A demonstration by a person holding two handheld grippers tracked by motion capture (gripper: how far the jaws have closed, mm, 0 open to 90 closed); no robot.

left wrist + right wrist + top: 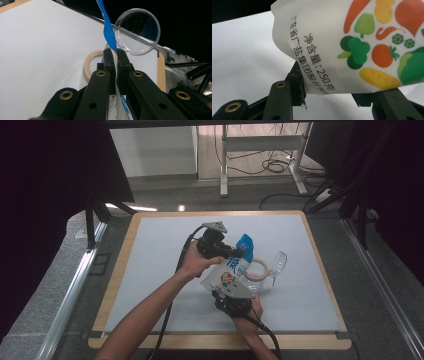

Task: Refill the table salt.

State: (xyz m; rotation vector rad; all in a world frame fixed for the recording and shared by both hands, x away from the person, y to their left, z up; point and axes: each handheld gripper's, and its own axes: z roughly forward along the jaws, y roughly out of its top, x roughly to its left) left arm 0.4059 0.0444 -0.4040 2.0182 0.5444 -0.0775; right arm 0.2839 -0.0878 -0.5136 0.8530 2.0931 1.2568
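A white pouch printed with vegetables and topped by a blue strip hangs tilted over the mat, held at both ends. My left gripper is shut on its blue top edge, the thin film pinched flat between the jaws of the left gripper. From the near side, my right gripper is shut on the pouch's bottom end. The right gripper view has the pouch bulging between the jaws of the right gripper. Beyond the top edge, a clear plastic cup is tilted with its mouth facing the left gripper.
A roll of tan tape lies flat on the pale mat, just right of the pouch, and the clear cup is beside it. The mat covers a wood-edged table. Dark curtains and a desk frame stand behind.
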